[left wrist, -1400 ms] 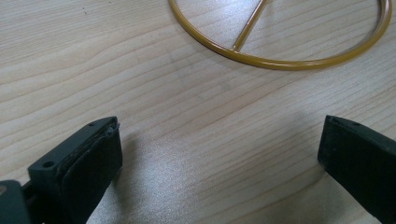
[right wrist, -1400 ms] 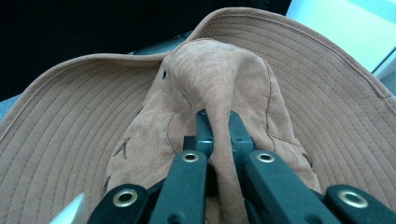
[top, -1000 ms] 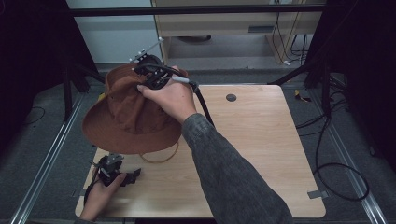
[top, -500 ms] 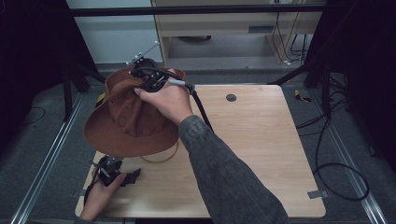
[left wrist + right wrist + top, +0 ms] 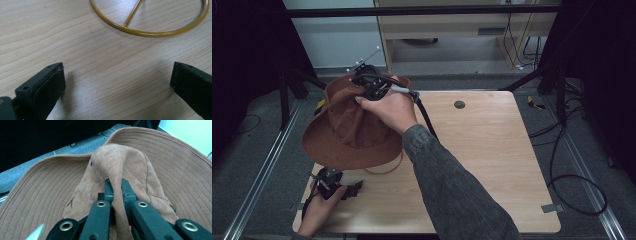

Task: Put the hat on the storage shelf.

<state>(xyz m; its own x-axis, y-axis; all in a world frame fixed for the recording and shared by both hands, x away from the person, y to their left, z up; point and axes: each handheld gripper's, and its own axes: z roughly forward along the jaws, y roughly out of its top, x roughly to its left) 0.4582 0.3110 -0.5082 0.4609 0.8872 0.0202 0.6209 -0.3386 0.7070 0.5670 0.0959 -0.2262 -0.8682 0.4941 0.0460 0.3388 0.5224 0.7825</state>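
On the near left corner of the table [image 5: 492,165] my left gripper [image 5: 343,186] rests low with its jaws spread wide and nothing between them; in the left gripper view I see bare wood between the pads and, just beyond, the yellow wire ring [image 5: 150,31] of what I take to be a hat stand's base. Moving right, the brown hat [image 5: 349,132] hangs tilted above the far left part of the table, its brim over that ring. My right gripper [image 5: 368,89] has pinched a fold of the crown; in the right gripper view the jaws are clenched tight on the suede ridge [image 5: 117,170].

I judge the step to be carrying the hat onto or off the stand. To do it well I would keep the pinch firm, move slowly so the floppy brim does not swing, and keep the crown centred over the ring. The left gripper could steady the ring if it slides.
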